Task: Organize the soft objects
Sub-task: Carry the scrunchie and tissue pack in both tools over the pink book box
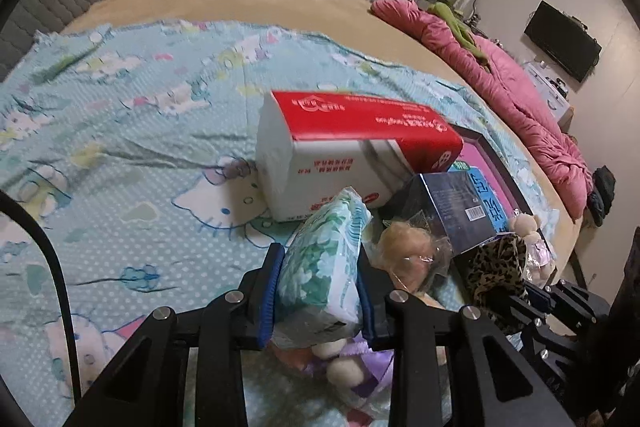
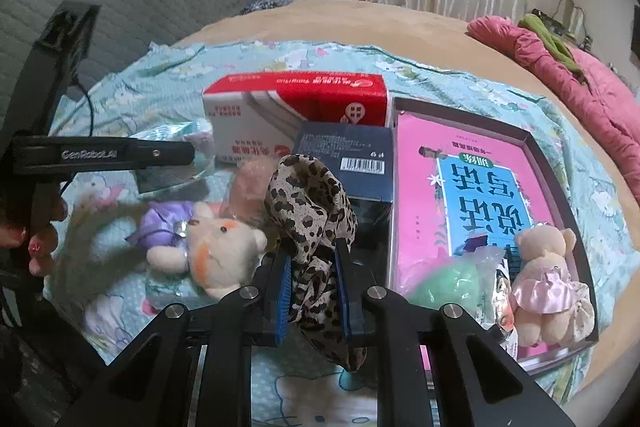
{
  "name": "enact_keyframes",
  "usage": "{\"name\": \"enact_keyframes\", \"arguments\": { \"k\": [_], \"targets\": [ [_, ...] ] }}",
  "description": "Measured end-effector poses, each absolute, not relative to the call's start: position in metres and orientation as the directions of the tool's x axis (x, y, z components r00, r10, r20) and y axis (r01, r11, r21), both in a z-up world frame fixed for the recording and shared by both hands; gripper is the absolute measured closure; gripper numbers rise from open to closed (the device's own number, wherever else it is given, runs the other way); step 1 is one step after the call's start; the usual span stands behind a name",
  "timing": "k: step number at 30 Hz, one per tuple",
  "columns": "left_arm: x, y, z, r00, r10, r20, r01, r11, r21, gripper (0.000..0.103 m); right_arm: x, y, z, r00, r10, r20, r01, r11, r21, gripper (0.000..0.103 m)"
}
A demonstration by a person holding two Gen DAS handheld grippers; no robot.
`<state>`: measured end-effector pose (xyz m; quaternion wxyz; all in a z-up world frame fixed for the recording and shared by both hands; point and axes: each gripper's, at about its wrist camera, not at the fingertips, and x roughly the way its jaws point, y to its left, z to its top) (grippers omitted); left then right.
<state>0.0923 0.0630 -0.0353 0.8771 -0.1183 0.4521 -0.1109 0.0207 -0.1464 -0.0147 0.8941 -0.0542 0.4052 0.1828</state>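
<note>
left gripper (image 1: 320, 291): its blue-padded jaws are clenching a soft tissue pack (image 1: 324, 259) with a green leaf print. the pack is sitting between the pads, pressed on both sides, its top sticking out ahead of the fingertips. directly under the jaws a white plush in a purple dress (image 1: 352, 359) is lying on the blue cartoon sheet (image 1: 120, 147). just right of the jaws a wrapped tan plush (image 1: 408, 251) is resting. ahead of the fingertips a large red-and-white tissue pack (image 1: 340, 151) is lying on the sheet, and ahead and to the right a dark blue box (image 1: 460, 211) is leaning against it.

right gripper (image 2: 312, 287): its jaws are grasping a leopard-print scarf (image 2: 312, 219). the cloth is bunching up above the fingertips and hanging down below the pads. left of these jaws a white plush with orange cheeks (image 2: 218, 247) is lying beside a purple bundle; whether this is the same toy seen under the left jaws cannot be told. right of the jaws a shallow dark tray (image 2: 560, 163) is holding a pink and blue book (image 2: 472, 183), a pale bear in a pink skirt (image 2: 544, 275) and a green soft item in clear wrap (image 2: 452, 279). ahead of the fingertips the dark blue box is standing in front of the red-and-white pack. far left, a hand (image 2: 36, 239) is gripping the other tool's handle.
</note>
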Motion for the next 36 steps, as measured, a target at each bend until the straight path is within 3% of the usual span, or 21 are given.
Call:
{"name": "enact_keyframes", "arguments": {
  "k": [36],
  "targets": [
    [0.039,0.0,0.037,0.631,-0.176,-0.756,0.126,0.984,-0.125,0.07,0.004,-0.206,0.034,0.725,0.376,-0.577,-0.299,0.926,0.229,0.084]
  ]
}}
